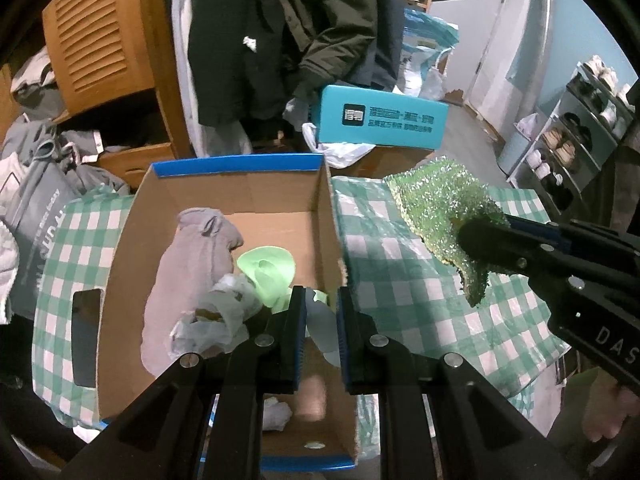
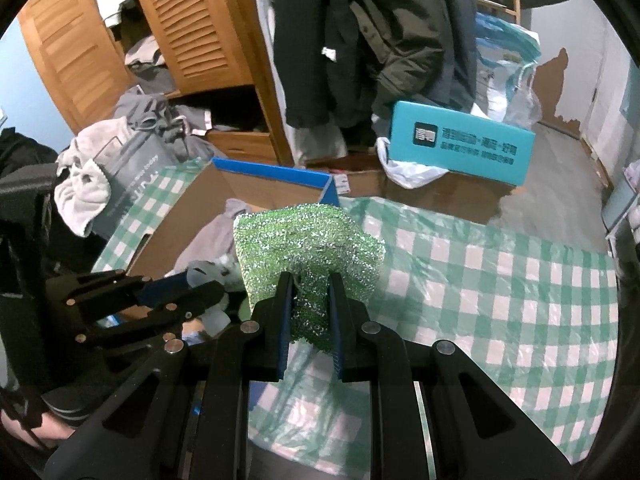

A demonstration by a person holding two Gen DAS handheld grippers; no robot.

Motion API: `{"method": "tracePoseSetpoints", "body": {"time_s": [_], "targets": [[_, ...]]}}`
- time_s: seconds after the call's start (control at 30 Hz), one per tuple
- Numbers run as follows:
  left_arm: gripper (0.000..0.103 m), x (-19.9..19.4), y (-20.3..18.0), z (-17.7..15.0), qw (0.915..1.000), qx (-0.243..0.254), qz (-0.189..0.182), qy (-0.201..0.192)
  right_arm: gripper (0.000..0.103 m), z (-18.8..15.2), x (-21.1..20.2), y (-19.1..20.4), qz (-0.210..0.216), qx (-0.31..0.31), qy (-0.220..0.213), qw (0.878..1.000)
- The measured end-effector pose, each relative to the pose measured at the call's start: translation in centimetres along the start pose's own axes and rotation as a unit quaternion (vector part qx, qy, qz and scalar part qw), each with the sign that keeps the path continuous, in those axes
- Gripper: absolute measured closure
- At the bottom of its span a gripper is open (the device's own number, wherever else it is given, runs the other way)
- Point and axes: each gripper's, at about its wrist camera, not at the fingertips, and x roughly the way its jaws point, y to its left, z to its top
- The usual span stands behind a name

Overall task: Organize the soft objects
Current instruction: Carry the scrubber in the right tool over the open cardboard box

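An open cardboard box [image 1: 120, 240] with a blue rim sits on the green checked cloth [image 1: 420, 280]. Inside lie a grey garment [image 1: 188, 272], a pale green soft item [image 1: 268, 272] and a crumpled white bag [image 1: 216, 316]. My left gripper [image 1: 320, 300] hovers over the box, its jaws a little apart around a pale translucent piece. My right gripper [image 2: 310, 292] is shut on a glittery green scrub sponge [image 2: 308, 248], held above the cloth to the right of the box [image 2: 192, 216]; the sponge also shows in the left wrist view [image 1: 444, 216].
A teal box [image 1: 380, 118] rests on cartons behind the table. Dark coats [image 1: 280, 32] hang beyond. A louvred wooden wardrobe [image 1: 96, 40] and piled grey clothes [image 1: 40, 168] stand at the left. A shoe rack [image 1: 572, 136] is at the right.
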Motion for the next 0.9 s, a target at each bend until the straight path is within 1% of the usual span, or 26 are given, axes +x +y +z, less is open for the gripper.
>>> {"method": "tracePoseSetpoints", "body": {"time_s": [0.4,0.63,0.9], "targets": [[0.088,0.3,3.9,-0.2,0.9995,-0.031,0.011,0.002,0.088,1.7,2.3,3.1,0.015,-0.015,0.012,1.000],[0.088,1.1,6.3,-0.5,0.9985,-0.049,0.022,0.011,0.088,2.1,4.3,4.7,0.024,-0.022,0.028,0.999],[0.088,2.1,7.8,-0.8,0.9974,-0.062,0.026,0.025,0.088,2.2,6.8,5.8,0.029,-0.026,0.052,0.998]]}}
